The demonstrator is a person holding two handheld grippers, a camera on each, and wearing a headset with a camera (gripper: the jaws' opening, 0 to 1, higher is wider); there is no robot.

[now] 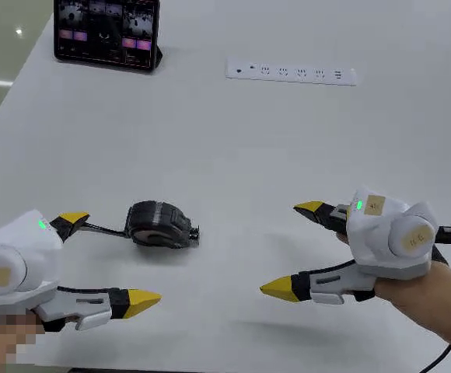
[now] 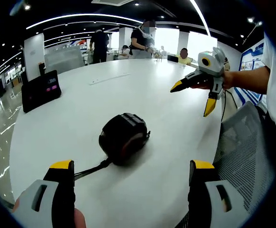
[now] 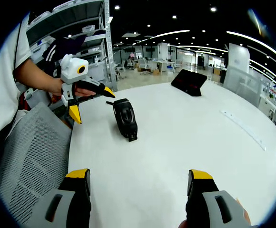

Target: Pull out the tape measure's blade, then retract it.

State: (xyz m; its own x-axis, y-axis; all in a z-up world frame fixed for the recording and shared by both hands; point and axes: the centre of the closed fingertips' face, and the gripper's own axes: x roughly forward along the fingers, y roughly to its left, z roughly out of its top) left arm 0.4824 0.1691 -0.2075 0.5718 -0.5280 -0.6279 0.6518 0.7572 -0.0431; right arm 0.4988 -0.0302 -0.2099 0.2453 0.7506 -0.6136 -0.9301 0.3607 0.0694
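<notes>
A broad white bench (image 1: 233,140) with a smooth, matte top carries three things. A black, rounded tape measure (image 1: 159,224) lies on its side towards the near edge, left of the middle, its thin black cord strap (image 1: 105,229) trailing flat across the top towards the left edge. A dark tablet with a lit screen (image 1: 106,31) stands propped near the far left corner, close to the left edge. A long white plastic power strip (image 1: 291,72) lies flat near the far edge, well apart from the tablet on its right.

No readable text or labels
</notes>
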